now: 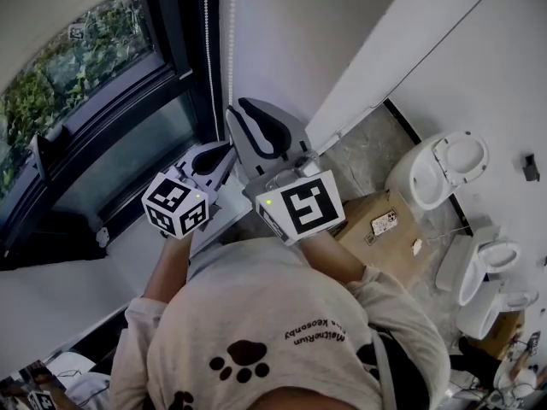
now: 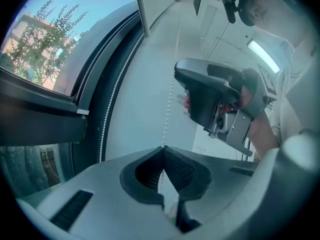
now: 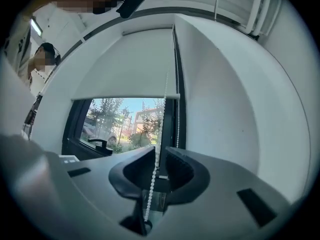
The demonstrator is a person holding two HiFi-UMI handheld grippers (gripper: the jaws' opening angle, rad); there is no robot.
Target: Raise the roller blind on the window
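White bead chain [image 3: 150, 189] hangs vertical between the parted jaws of the right gripper [image 3: 160, 150], not pinched; lower on the same strand, the left gripper [image 2: 163, 151] is clamped on it.

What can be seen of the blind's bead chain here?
The bead chain is a cord of small white beads, hanging in two thin strands beside the dark window frame. One strand runs straight into the shut jaws of the left gripper, pinched there. A strand also passes, unclamped, between the open jaws of the right gripper.
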